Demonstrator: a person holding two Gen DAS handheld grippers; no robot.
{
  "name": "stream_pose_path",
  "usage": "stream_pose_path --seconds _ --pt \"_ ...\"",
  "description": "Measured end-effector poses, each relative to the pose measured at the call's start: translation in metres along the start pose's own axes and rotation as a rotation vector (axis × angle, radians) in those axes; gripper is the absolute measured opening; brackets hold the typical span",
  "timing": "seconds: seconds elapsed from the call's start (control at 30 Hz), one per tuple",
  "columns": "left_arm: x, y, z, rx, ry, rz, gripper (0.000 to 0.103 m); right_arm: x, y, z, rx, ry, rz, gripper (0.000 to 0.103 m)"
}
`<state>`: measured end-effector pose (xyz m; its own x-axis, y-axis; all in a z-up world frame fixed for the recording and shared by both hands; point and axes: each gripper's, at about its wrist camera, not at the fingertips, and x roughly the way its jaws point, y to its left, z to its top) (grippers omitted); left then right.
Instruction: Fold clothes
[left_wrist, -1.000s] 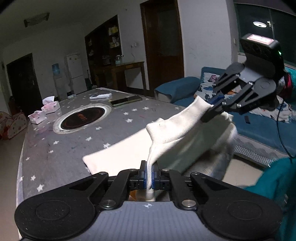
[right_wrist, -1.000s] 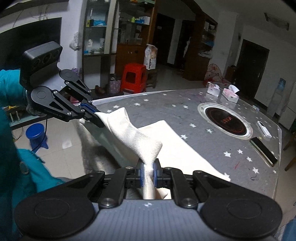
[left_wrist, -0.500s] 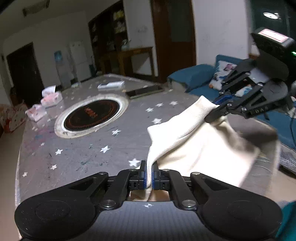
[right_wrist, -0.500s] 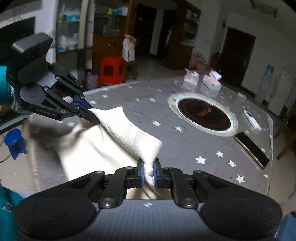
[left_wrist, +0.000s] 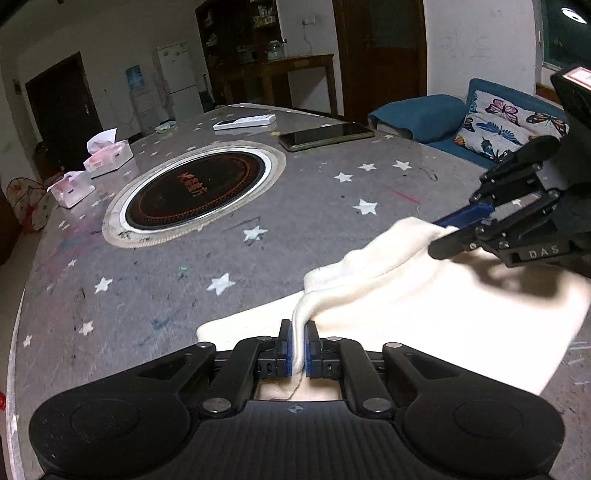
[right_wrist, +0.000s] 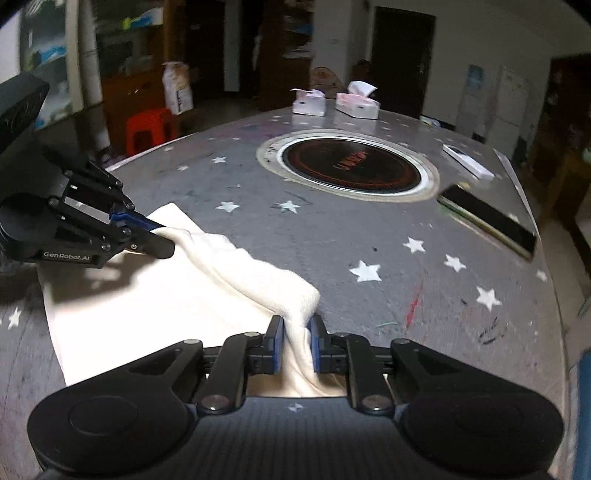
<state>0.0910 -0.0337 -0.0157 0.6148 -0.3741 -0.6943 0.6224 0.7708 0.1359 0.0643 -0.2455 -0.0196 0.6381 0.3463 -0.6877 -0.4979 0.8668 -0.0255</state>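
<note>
Cloth (left_wrist: 424, 317) fold laid onto table (left_wrist: 295, 206).
Left gripper (left_wrist: 298, 349) pinches one corner; right gripper (right_wrist: 297, 345), jaws opening around the other, releases beside it.

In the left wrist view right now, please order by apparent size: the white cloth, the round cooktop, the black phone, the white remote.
1. white cloth, though it lies nearest the camera
2. round cooktop
3. black phone
4. white remote, though it lies farthest away

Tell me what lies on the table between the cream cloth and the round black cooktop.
Only bare grey star-printed tabletop separates the cream knitted cloth from the round black inset cooktop. Both wrist views show this stretch.
</note>
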Motion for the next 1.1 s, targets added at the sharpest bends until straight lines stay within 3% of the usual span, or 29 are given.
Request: stream_pose_path --seconds 0.27,0.43,0.57,0.7,0.77,1.1 --pt "0.015 0.004 0.01 0.0 -0.001 0.034 0.016 0.002 -0.006 0.002 0.041 -0.005 -0.018 0.021" --pt "0.02 0.012 0.016 -0.008 0.007 0.042 0.036 0.0 -0.009 0.005 0.064 -0.007 -0.019 0.021" --pt "0.024 0.019 0.02 0.019 -0.002 0.037 0.037 0.009 -0.014 0.005 0.097 0.011 -0.012 0.021" --pt "0.033 0.027 0.023 0.056 0.01 0.001 0.038 0.013 -0.016 0.007 0.092 0.015 -0.013 0.022" --pt "0.037 0.031 0.026 0.064 0.01 0.001 0.049 0.015 -0.018 0.008 0.087 0.016 -0.016 0.022" --pt "0.047 0.057 0.028 -0.022 0.042 -0.106 0.049 0.02 -0.023 0.012 0.056 0.03 0.011 0.022"
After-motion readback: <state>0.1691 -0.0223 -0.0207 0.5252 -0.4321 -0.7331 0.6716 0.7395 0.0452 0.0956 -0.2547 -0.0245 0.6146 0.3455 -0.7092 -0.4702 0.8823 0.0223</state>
